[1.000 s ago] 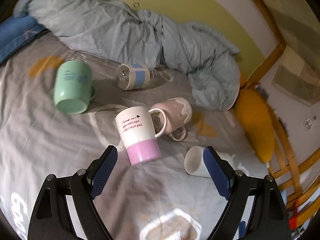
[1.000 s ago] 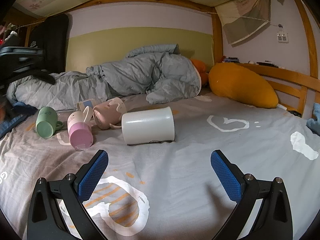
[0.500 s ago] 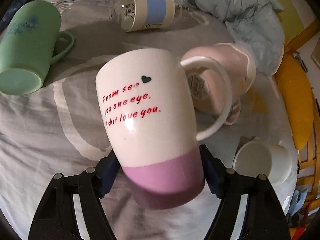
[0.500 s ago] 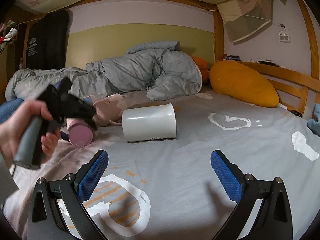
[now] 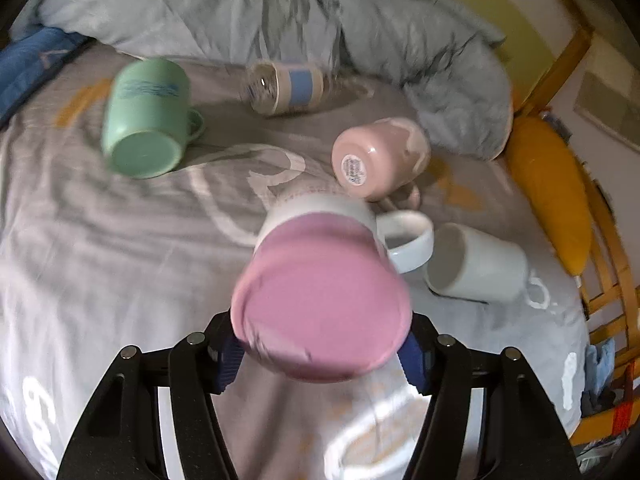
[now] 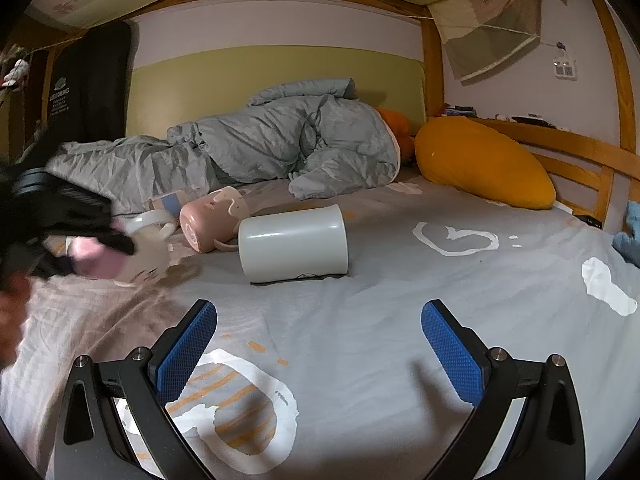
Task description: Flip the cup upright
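Left hand-held gripper clenched on the pink base of a white ceramic mug, held above the grey bed sheet, base toward camera. Uprighting appears unfinished: mug remains tilted and unplaced. Right hand-held gripper gapes wide, unloaded.

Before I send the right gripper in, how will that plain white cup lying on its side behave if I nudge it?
The white cup lies on its side on the soft bedsheet, so it would probably roll. Its handle, low at the sheet, may limit that. The glossy wall looks slippery. The right gripper is open.
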Demonstrator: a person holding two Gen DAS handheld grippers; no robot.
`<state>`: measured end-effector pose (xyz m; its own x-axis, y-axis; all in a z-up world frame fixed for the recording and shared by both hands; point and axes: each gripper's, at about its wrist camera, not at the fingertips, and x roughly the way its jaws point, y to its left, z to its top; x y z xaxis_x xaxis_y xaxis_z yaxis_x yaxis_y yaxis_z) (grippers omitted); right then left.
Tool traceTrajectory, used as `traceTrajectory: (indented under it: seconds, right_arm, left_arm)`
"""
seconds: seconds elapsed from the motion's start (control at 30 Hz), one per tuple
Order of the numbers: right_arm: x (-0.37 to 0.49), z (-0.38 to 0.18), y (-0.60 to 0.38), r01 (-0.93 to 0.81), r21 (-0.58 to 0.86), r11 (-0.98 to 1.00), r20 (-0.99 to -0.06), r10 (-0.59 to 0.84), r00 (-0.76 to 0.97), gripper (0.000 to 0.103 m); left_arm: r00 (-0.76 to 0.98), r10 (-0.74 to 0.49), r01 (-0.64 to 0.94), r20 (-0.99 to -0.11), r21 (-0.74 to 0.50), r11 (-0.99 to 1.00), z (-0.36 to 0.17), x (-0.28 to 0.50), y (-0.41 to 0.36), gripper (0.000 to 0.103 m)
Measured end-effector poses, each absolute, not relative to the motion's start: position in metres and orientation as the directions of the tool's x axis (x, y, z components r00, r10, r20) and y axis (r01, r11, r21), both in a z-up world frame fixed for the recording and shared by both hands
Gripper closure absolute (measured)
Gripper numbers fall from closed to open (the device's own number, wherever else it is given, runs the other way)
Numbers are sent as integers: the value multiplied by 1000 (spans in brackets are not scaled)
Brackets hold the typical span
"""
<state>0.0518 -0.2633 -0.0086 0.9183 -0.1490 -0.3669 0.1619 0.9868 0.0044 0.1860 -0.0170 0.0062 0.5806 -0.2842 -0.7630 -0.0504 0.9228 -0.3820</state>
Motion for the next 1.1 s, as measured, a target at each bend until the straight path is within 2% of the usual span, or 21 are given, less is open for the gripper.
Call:
traceTrajectory:
  seconds: [0.13,0.2,0.23,0.27,0.37,0.43,0.53,0.6,0.67,0.7,0.73,0.77,0.9,1.0,1.1]
  right_arm:
    - [50,-8,-265,172,12,985,-360,-156,920,0]
    - [48,-7,-265,174,12,985,-354,-159,922,0]
    - [48,-7,-265,176,13,984,-349,-161,923,0]
    - [47,-7,-265,178,14,984,-346,-162,924,0]
    - [44,-6,-267,186,26,982,-339,-166,926,0]
    - [43,-6,-271,189,39,981,-336,-165,927,0]
    - [42,-6,-274,194,55,979,-332,-166,929,0]
    - [42,-7,-275,194,55,979,-335,-165,928,0]
    - [43,-7,-276,194,50,980,-343,-166,924,0]
    - [43,-7,-275,194,47,980,-344,-167,924,0]
    - [43,-7,-274,194,45,980,-344,-167,924,0]
    - [42,-7,-275,194,43,980,-343,-168,924,0]
    - [43,-7,-275,196,50,979,-345,-167,923,0]
    - [43,-7,-275,199,56,978,-346,-168,923,0]
    - [44,-7,-277,202,64,977,-349,-168,922,0]
  left_arm:
    - [666,-275,-37,-694,-399,916,14,134,-20,43]
    - [706,-255,-30,-661,-388,921,13,114,-24,52]
    - [732,-248,-19,-634,-383,924,14,103,-26,103]
    - [740,-256,1,-622,-379,925,14,97,-28,94]
    - [687,-283,-27,-669,-413,911,2,108,-31,93]
    - [691,-294,-37,-661,-438,898,-2,103,-25,93]
    - [703,-278,-25,-655,-413,910,-2,96,-23,75]
    - [705,-297,-3,-644,-422,907,-2,93,-22,67]
    - [706,-300,5,-642,-419,908,2,91,-23,51]
    - [707,-304,14,-638,-418,908,2,93,-24,46]
    - [704,-314,25,-637,-420,907,3,94,-24,34]
    - [701,-321,33,-637,-421,906,4,95,-26,28]
    - [659,-334,66,-674,-391,918,1,115,-40,22]
    - [606,-315,60,-731,-353,934,-13,132,-53,21]
    - [570,-317,32,-758,-365,930,-30,144,-56,21]
